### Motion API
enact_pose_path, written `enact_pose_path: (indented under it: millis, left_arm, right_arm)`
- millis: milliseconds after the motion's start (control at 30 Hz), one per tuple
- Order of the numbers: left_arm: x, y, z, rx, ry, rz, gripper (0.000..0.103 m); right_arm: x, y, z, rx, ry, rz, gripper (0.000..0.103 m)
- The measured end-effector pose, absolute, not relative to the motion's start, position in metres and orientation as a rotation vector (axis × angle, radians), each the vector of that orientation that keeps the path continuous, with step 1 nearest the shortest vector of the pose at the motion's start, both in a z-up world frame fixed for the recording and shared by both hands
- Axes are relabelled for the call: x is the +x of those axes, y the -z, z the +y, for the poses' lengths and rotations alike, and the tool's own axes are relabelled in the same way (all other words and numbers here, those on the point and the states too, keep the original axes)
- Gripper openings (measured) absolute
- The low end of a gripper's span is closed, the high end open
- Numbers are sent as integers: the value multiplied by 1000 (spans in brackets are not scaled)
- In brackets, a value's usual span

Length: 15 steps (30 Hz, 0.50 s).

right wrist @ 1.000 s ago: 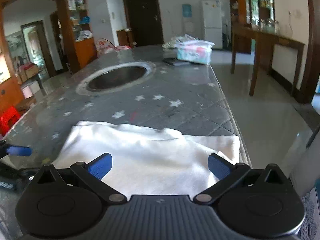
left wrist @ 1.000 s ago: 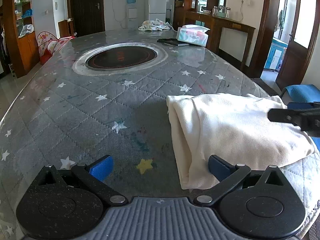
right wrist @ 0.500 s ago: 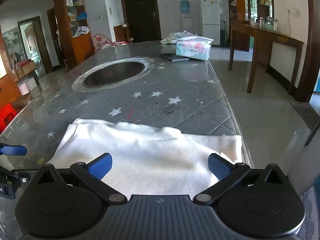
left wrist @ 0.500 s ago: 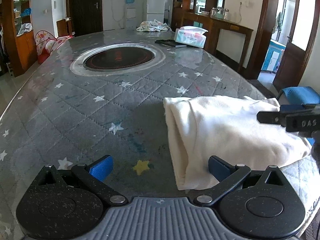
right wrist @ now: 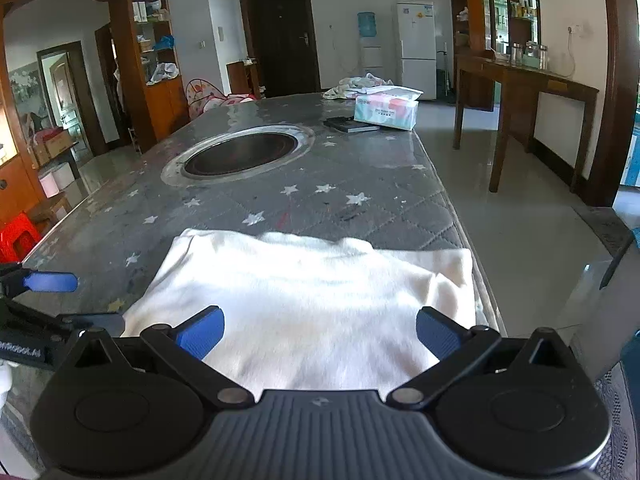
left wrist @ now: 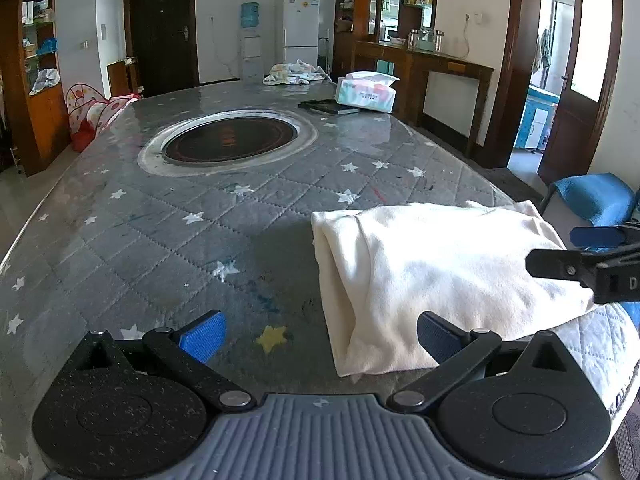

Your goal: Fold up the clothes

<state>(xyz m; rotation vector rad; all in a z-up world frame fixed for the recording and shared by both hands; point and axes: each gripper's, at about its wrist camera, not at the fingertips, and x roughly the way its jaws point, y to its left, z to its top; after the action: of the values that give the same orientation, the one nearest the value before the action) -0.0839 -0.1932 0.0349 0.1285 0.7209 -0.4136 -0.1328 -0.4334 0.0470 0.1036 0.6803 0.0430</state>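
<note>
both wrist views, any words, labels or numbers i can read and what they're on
"ROBOOK.AI", first letters cut off: on the left gripper body, right wrist view.
"D", rest cut off: on the right gripper body, left wrist view.
Tissue box print: too blurred.
Fridge sticker: too small.
</note>
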Motion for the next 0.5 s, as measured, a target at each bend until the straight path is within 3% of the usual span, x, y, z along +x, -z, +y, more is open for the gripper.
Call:
enact_pose_path:
  millis: [500]
  left_arm:
    - [-104, -30, -192, 160, 418, 774, 103]
  right_arm:
    - [-172, -40, -424, 118, -2, 710, 103]
